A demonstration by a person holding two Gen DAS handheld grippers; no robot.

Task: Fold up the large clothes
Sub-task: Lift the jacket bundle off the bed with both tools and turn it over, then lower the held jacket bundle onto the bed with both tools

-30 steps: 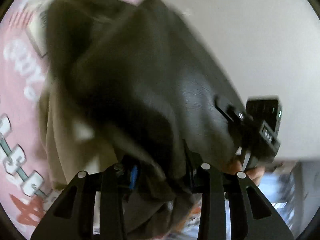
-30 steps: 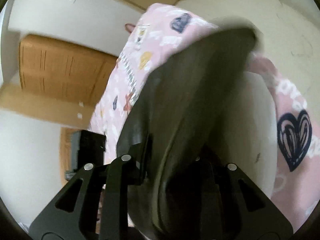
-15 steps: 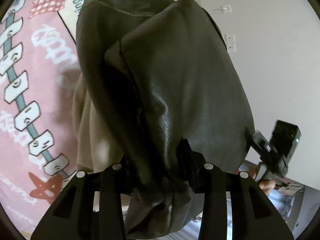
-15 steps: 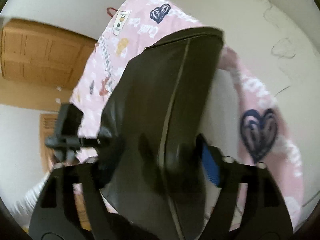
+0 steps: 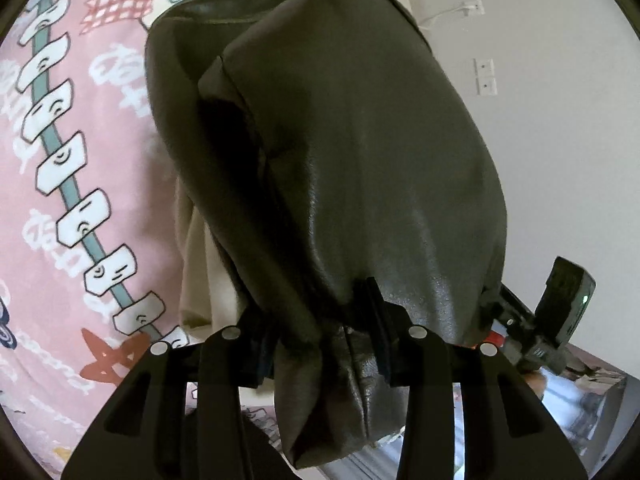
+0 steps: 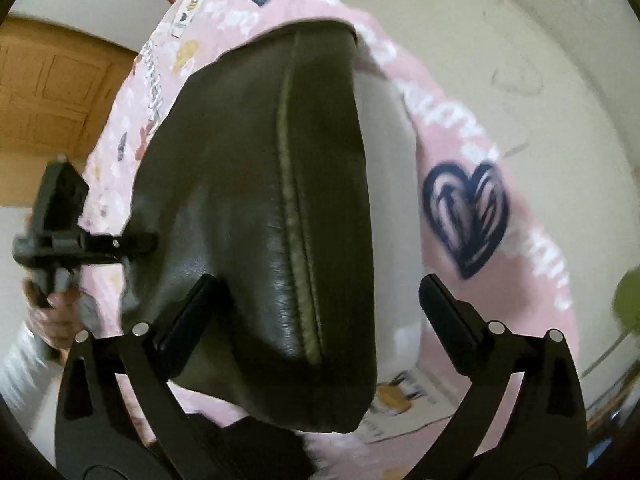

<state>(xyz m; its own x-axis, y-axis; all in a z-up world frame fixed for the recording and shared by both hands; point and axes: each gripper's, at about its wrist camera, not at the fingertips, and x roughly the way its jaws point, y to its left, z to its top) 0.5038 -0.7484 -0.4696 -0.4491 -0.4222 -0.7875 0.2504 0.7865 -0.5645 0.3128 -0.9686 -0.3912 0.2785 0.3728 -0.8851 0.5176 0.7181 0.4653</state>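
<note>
A dark leather jacket [image 5: 344, 168] lies folded over on the pink bed. A bunched edge of it sits between the fingers of my left gripper [image 5: 320, 344], which is shut on it. In the right wrist view the same jacket [image 6: 256, 208], with a stitched seam down its middle, lies between the spread fingers of my right gripper [image 6: 316, 304]. That gripper's jaws are opening and its pads stand clear of the leather. A cream lining [image 5: 200, 276] shows under the jacket's left side. The hand-held left gripper [image 6: 132, 244] grips the jacket's far edge.
A pink printed bedsheet [image 5: 80, 160] covers the bed under the jacket. A white wall with sockets [image 5: 484, 76] stands to the right. A wooden door [image 6: 52, 92] is at the back left, and a green plant leaf [image 6: 628, 300] is at the right edge.
My right gripper has opened wide and let go of the jacket. The jacket has settled flatter on the bed. My left gripper keeps its hold and has lifted and tilted a little.
</note>
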